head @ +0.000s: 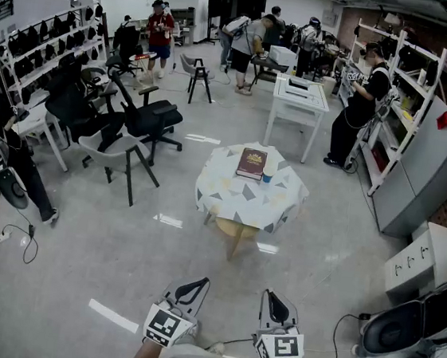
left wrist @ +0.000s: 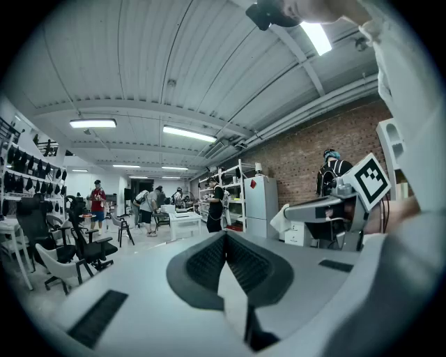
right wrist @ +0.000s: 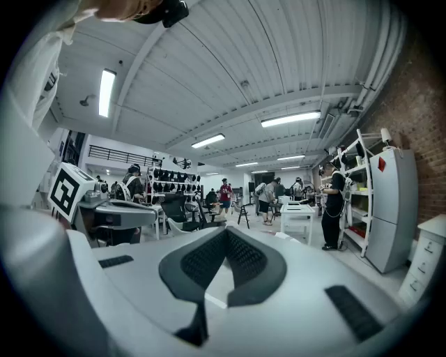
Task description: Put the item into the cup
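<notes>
The left gripper (head: 195, 290) and the right gripper (head: 275, 304) are low in the head view, side by side above the grey floor (head: 117, 266). Each one is clenched, the jaw tips are touching and there is nothing between them. Both are well apart from the round table (head: 229, 203) in front. On this table a dark red book (head: 252, 162) lies flat, and a small blue cup (head: 268, 176) stands just beside its right edge. Left of the table are black chairs (head: 146, 121). Behind it is a white table (head: 300, 95), and further back some people (head: 244, 44) are standing.
</notes>
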Tool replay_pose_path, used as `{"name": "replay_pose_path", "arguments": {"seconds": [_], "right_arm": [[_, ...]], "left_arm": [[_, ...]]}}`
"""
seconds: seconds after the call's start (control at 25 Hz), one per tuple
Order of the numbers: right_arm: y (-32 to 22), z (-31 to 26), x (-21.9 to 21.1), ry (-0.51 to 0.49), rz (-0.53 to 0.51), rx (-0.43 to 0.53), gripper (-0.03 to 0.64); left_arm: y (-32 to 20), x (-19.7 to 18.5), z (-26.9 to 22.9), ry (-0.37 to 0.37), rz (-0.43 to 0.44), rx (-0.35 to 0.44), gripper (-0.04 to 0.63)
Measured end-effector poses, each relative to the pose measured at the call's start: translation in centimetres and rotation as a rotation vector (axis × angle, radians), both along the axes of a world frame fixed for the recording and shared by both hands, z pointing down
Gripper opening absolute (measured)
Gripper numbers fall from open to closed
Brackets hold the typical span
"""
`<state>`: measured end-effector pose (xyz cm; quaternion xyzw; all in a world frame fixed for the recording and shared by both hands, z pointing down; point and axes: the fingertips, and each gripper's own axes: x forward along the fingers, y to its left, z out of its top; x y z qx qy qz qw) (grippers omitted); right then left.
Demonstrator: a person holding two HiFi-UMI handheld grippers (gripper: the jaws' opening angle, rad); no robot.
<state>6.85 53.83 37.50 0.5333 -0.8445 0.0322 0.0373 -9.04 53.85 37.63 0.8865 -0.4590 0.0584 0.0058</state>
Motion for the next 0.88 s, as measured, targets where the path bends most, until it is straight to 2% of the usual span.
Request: {"name": "replay_pose_path", "arguments": {"seconds": [0.36, 0.6, 0.88], "right_arm": [[-1.5, -0.4, 0.7, -0.028, 0.005, 0.01, 0.006], [-4.5, -0.1, -0.3, -0.015, 0.013, 0.014, 0.006], [-9.7, 0.2, -1.9, 0.016, 0.032, 0.002, 0.006]], "left_arm": [[-1.8, 1.9, -1.1, -0.009, 0.023, 0.027, 0.014], [-4.6, 1.1, -0.4, -0.008, 0.022, 0.023, 0.014], [-10.4, -0.7, -0.3, 0.008, 0.039, 0.02, 0.014]]}}
